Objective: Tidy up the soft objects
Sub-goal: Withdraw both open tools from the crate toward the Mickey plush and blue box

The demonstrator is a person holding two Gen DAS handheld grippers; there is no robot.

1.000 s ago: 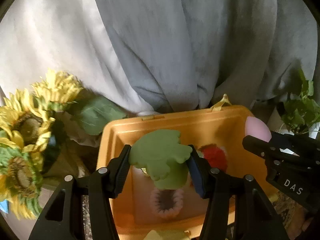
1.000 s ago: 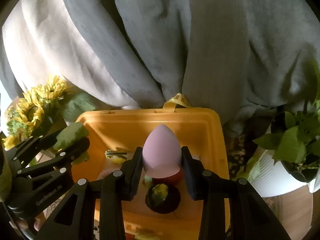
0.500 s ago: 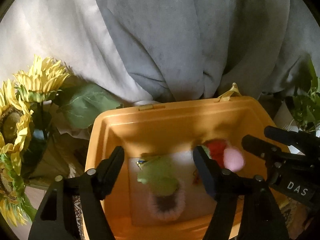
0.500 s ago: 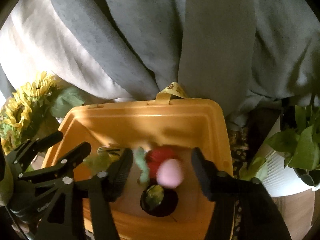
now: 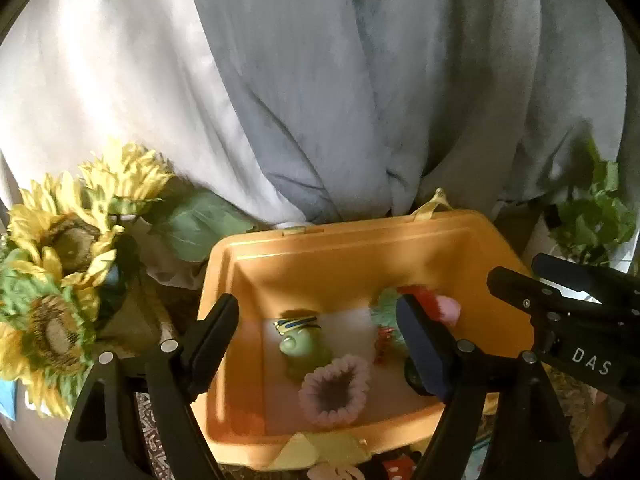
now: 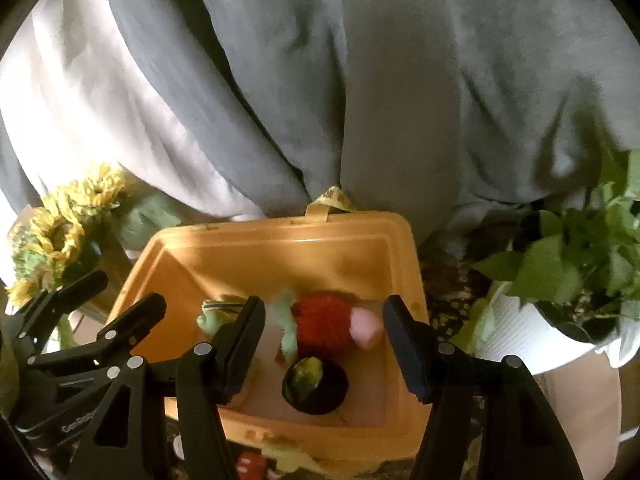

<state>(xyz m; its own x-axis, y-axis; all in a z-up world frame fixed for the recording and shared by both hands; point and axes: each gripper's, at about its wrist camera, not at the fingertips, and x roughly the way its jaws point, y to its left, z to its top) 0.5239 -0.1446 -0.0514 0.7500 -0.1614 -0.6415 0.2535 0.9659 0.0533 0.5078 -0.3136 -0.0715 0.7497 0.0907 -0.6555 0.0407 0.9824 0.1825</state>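
We see little of the supporting surface [image 6: 580,396] itself: a strip of pale wood shows at lower right in the right wrist view, and a dark patterned covering [image 6: 448,280] lies over it beside the orange bin [image 5: 360,248]. The bin sits on this covering, in front of grey drapery [image 5: 360,100]. A white ribbed pot [image 6: 532,340] holding a leafy green plant [image 6: 580,256] stands on the wood, just beside the bin's right wall. To the bin's left stands a bunch of sunflowers [image 5: 60,240]; we cannot tell what it rests in. Small red and yellow items [image 5: 392,466] lie against the bin's near edge, too cropped to identify.
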